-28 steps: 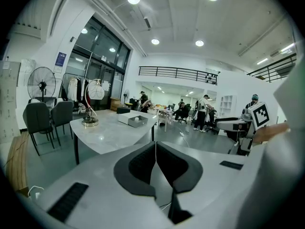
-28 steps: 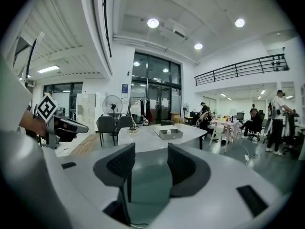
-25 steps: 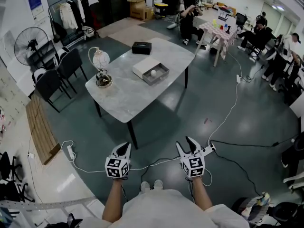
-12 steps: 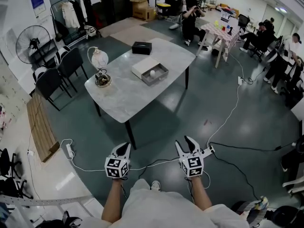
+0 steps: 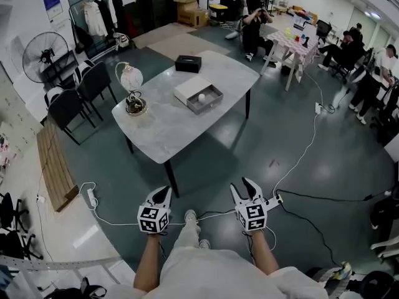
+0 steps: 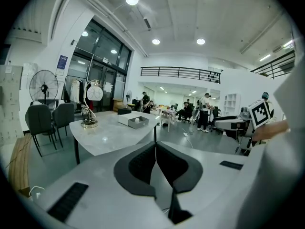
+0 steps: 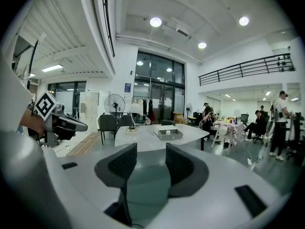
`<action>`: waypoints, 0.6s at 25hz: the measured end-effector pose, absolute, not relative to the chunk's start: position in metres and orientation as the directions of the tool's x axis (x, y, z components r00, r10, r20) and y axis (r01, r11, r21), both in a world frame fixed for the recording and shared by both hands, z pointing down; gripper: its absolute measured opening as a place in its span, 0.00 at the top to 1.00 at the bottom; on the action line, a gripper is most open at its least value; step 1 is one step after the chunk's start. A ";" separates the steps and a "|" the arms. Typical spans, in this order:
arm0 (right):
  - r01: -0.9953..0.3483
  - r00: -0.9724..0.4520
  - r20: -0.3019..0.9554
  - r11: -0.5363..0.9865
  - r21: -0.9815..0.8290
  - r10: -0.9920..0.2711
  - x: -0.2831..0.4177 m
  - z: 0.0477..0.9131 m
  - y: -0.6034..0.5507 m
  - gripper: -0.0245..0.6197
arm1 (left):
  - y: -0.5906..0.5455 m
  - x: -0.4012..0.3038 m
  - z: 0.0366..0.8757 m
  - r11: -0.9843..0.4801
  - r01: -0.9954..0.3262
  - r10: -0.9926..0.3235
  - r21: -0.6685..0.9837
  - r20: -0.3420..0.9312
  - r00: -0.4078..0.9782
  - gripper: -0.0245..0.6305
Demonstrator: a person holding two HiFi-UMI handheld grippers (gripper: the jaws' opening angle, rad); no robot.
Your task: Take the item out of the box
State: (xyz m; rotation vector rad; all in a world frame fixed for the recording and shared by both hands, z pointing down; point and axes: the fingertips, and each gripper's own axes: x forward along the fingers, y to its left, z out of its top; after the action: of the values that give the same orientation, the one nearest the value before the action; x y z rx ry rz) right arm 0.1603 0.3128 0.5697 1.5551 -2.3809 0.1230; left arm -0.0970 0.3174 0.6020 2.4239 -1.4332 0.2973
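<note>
An open grey box [image 5: 206,98] with a small white ball [image 5: 201,96] in it sits on the marble table [image 5: 168,120], next to a flat white lid or box [image 5: 189,86]. The grey box also shows far off in the left gripper view [image 6: 135,121] and the right gripper view [image 7: 169,134]. Both grippers hang low over the floor, well short of the table. My left gripper [image 5: 162,194] has its jaws together with nothing between them [image 6: 156,149]. My right gripper [image 5: 244,188] stands open and empty [image 7: 151,162].
A black box [image 5: 187,63] and a globe lamp [image 5: 131,83] on a round base also stand on the table. Dark chairs [image 5: 78,92] and a fan [image 5: 45,48] are at the left. Cables [image 5: 293,167] and a power strip [image 5: 92,198] lie on the floor. People sit at the far right.
The person has stepped forward: one foot now shows ahead between the grippers. Both grippers keep their pose and jaw state.
</note>
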 end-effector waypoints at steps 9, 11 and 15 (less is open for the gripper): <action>-0.904 -0.377 0.297 0.419 0.090 -0.877 0.159 0.575 0.285 0.67 | 0.290 -0.096 0.611 -0.448 -0.878 -0.813 0.167 0.333 0.478 0.93; -0.905 -0.374 0.302 0.417 0.090 -0.877 0.159 0.578 0.277 0.67 | 0.281 -0.096 0.614 -0.450 -0.877 -0.811 0.171 0.333 0.481 0.94; -0.905 -0.370 0.310 0.415 0.090 -0.876 0.158 0.581 0.258 0.67 | 0.262 -0.097 0.618 -0.450 -0.875 -0.809 0.179 0.334 0.484 0.93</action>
State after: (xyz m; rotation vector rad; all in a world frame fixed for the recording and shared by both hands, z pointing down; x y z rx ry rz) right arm 0.1580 0.2583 0.5811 1.5426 -2.3652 0.1357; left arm -0.0968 0.2618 0.6182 2.4085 -1.4184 0.2861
